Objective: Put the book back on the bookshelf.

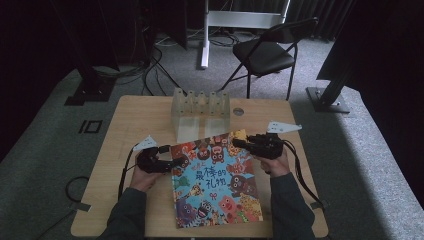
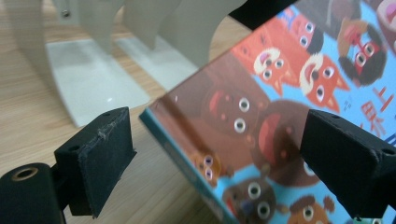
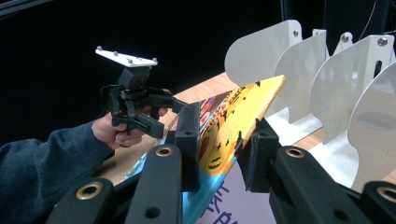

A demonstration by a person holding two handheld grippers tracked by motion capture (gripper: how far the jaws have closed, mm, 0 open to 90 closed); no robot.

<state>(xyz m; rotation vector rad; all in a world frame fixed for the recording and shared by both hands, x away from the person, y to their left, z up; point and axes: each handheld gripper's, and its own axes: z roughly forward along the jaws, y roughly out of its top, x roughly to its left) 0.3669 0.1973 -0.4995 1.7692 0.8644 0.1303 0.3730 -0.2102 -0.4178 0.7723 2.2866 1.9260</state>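
- Picture book (image 1: pixel 215 180): on the desk's near half, long axis running from the near edge toward the far edge; far right corner lifted off the desk.
- Right gripper (image 1: pixel 239 143): jaws clamped on the book's far right corner, cover pinched between the pads (image 3: pixel 189 135).
- Left gripper (image 1: pixel 176 161): at the book's left edge, jaws spread wide, the book's corner lying between them, unpinched.
- File rack (image 1: pixel 201 115): white dividers, just beyond the book's far edge; the lifted corner points at its slots.
- Judgement: the rack's dividers are the obstacle to clear.
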